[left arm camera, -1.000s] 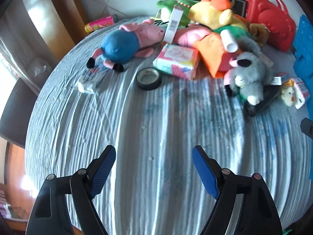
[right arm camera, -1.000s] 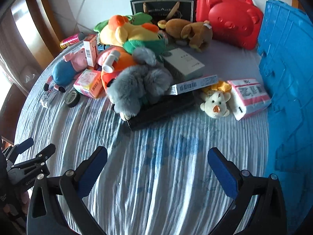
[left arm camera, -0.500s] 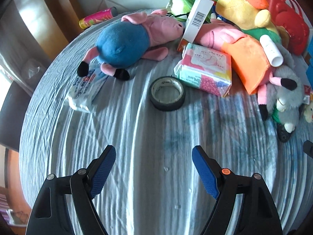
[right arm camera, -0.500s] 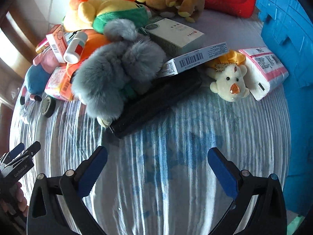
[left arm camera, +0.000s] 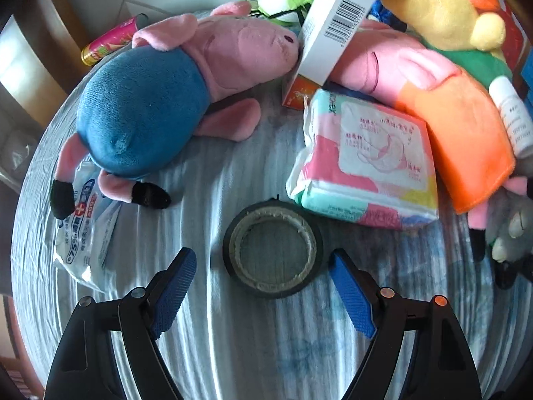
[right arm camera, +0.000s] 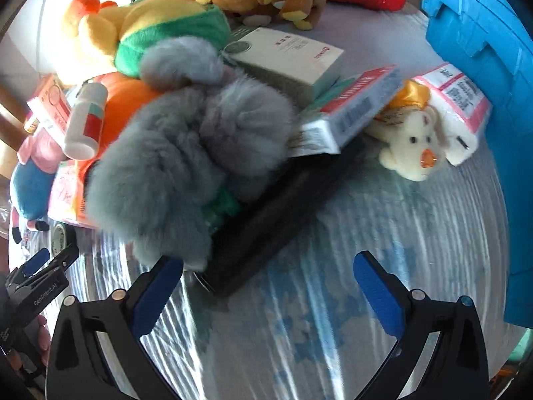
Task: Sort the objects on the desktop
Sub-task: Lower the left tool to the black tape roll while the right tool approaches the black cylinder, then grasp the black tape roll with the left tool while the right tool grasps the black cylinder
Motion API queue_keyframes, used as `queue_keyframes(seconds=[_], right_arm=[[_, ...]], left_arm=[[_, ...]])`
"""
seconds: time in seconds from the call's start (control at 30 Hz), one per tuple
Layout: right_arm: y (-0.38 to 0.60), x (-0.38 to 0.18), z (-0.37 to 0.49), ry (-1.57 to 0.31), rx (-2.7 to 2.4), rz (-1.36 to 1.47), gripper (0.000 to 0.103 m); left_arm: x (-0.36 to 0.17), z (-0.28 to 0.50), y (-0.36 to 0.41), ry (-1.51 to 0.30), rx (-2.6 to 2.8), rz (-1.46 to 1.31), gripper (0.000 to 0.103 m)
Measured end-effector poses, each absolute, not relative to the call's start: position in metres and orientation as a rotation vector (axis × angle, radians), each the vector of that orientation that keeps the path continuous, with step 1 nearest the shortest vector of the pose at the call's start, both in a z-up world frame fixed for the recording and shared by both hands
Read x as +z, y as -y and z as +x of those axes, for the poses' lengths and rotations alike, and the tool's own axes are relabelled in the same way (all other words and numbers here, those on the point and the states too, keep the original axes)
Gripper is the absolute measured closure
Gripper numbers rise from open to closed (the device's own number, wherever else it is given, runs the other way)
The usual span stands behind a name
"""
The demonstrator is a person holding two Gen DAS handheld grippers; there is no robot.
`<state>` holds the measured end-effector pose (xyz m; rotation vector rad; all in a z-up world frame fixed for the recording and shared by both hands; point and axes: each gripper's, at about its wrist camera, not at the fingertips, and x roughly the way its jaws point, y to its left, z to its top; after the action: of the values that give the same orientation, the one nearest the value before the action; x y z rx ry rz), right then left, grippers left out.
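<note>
My left gripper point(left arm camera: 263, 286) is open, its blue pads on either side of a black tape roll point(left arm camera: 273, 250) lying flat on the striped cloth, just ahead of the tips. Behind the roll lie a blue-and-pink pig plush point(left arm camera: 160, 100) and a pastel tissue pack point(left arm camera: 366, 163). My right gripper point(right arm camera: 266, 290) is open and empty, close in front of a grey furry plush point(right arm camera: 186, 153) that lies on a black flat case point(right arm camera: 276, 213). The left gripper also shows at the left edge of the right wrist view point(right arm camera: 36, 276).
A wipes packet point(left arm camera: 86, 230) lies under the pig's feet. A white boxed item point(left arm camera: 336, 23), an orange-and-pink plush point(left arm camera: 443, 100) and a yellow plush point(left arm camera: 443, 10) pile up behind. A small white duck plush point(right arm camera: 413, 146), boxes point(right arm camera: 289, 60) and a blue crate point(right arm camera: 483, 100) are at the right.
Both grippers have moved forward. The tape roll now sits between the left fingertips. The grey plush and black case are now close to the right gripper's left finger.
</note>
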<state>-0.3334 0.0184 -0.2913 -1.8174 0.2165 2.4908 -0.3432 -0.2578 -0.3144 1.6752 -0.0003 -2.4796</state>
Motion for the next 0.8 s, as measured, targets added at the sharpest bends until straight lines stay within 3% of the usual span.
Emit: queue_keyframes(seconds=[0.07, 0.1, 0.13, 0.2, 0.3, 0.47, 0.67, 0.8], right_arm=[[-0.013, -0.3, -0.339, -0.208, 2.468, -1.836, 0.0], [-0.011, -0.304, -0.341, -0.208, 2.457, -1.843, 0.0], [-0.012, -0.306, -0.342, -0.21, 2.448, -1.846, 0.0], [-0.014, -0.311, -0.344, -0.212, 2.43, -1.853, 0.0], [-0.023, -0.31, -0.34, -0.196, 2.409, -1.845, 0.002], [-0.034, -0.3, -0.332, -0.11, 2.412, -1.831, 0.039], [-0.037, -0.293, -0.336, -0.115, 2.439, -1.836, 0.042], [-0.032, -0.289, -0.344, -0.1, 2.458, -1.837, 0.046]], left_arm=[[-0.314, -0.349, 0.258, -0.023, -2.496, 1.679, 0.024], [-0.313, -0.351, 0.257, -0.041, -2.512, 1.683, 0.029], [-0.312, -0.352, 0.255, -0.057, -2.527, 1.686, 0.04], [-0.311, -0.351, 0.249, -0.042, -2.531, 1.673, 0.045], [-0.309, -0.346, 0.242, -0.005, -2.53, 1.64, 0.046], [-0.307, -0.339, 0.232, 0.081, -2.54, 1.624, 0.046], [-0.31, -0.341, 0.242, 0.027, -2.516, 1.657, 0.035], [-0.309, -0.339, 0.241, 0.027, -2.479, 1.714, 0.036]])
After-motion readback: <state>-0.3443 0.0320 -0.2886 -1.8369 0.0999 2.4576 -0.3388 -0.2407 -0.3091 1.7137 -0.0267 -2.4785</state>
